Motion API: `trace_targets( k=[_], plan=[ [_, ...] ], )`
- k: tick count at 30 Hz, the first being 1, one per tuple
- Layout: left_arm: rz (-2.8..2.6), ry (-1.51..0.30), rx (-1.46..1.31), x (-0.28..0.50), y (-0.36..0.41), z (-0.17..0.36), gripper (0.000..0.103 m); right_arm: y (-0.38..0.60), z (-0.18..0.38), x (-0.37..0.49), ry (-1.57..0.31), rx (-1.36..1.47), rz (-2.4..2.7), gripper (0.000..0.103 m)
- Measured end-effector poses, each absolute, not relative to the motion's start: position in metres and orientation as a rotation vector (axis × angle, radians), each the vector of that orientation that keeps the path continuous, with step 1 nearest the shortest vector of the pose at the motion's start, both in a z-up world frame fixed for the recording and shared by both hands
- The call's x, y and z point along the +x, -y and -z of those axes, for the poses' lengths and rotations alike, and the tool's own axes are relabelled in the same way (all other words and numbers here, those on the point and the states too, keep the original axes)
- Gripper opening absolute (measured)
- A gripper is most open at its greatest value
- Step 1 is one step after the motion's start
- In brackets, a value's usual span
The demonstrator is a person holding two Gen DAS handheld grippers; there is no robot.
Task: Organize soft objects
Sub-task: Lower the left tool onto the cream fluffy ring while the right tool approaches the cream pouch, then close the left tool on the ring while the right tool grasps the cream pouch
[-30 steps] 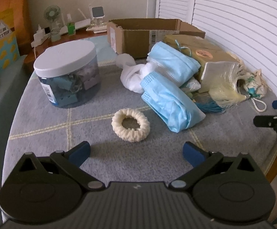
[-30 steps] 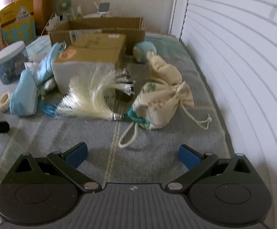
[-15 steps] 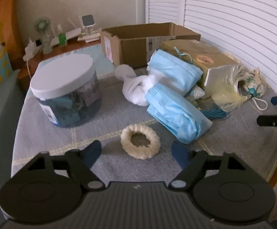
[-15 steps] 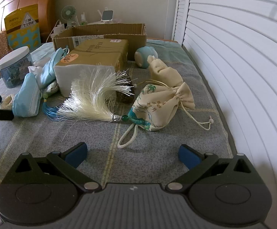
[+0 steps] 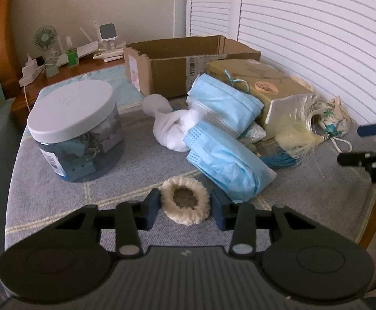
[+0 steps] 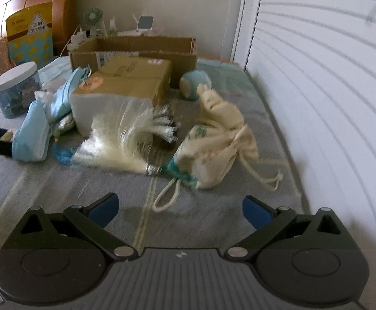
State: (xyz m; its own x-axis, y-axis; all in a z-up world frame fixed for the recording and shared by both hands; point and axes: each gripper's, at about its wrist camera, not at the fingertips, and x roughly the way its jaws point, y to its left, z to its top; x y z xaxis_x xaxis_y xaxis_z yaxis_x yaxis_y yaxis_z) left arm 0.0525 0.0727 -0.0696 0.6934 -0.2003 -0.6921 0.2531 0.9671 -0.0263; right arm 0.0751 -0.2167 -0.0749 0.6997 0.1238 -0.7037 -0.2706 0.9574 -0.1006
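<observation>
Left gripper (image 5: 185, 202) has closed in since a second ago: then its fingers stood wide and well back from the cream ring (image 5: 185, 200), now the pads (image 5: 152, 202) sit narrow, one on each side of the ring, touching or nearly touching its fuzzy edge. Ring looks flat on the grey mat (image 5: 58, 201), not lifted; I can't tell whether there's real squeeze on it yet. Using the ring as reference: blue mask pack (image 5: 229, 164) lies just right and behind, its corner close to the right pad; lidded jar (image 5: 76, 131) is behind-left, well apart; cardboard box (image 5: 188, 62) is far behind, open-topped, my guess for the drop target. Right gripper (image 6: 179, 208) has fingers spread wide, holding nothing, hanging over bare mat just short of the drawstring pouch (image 6: 213, 155) and tassel (image 6: 120, 139); that view is motion-blurred. Risks: ring is soft and hollow, so a squeeze across the outside probably folds it into an oval and it may pop out or hang off one pad on lift. Right pad could also snag the mask wrapper and drag the pack along. Pads low on the mat may pinch the fabric and pull it, shifting the jar. Right gripper going for the pouch could catch tassel strands or the loose cord (image 6: 167, 193).
</observation>
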Motion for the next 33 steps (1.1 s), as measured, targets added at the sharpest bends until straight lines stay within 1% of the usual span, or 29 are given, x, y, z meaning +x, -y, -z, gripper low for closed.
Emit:
trace_targets(
  k=[8,13,16,18,22,25,29,33],
  plan=[
    [0.248,-0.768,0.071,0.054,-0.072,0.069,0.041,0.223,0.061,0.101,-0.693,-0.22,-0.18,0.103],
    [0.248,-0.771,0.069,0.055,-0.073,0.069,0.041,0.22,0.065,0.117,-0.701,-0.238,-0.187,0.102],
    [0.247,-0.774,0.07,0.055,-0.073,0.068,0.041,0.222,0.07,0.124,-0.73,-0.228,-0.189,0.097],
    [0.248,-0.777,0.071,0.055,-0.072,0.068,0.04,0.222,0.071,0.124,-0.738,-0.229,-0.184,0.087],
    [0.259,-0.786,0.073,0.056,-0.071,0.066,0.031,0.222,0.07,0.122,-0.745,-0.233,-0.183,0.083],
    [0.275,-0.797,0.073,0.055,-0.071,0.065,0.027,0.221,0.066,0.117,-0.742,-0.23,-0.182,0.08],
    [0.289,-0.795,0.091,0.05,-0.07,0.059,0.025,0.223,0.059,0.109,-0.736,-0.225,-0.179,0.075],
    [0.297,-0.78,0.112,0.043,-0.071,0.048,0.025,0.227,0.047,0.099,-0.721,-0.211,-0.183,0.074]
  ],
)
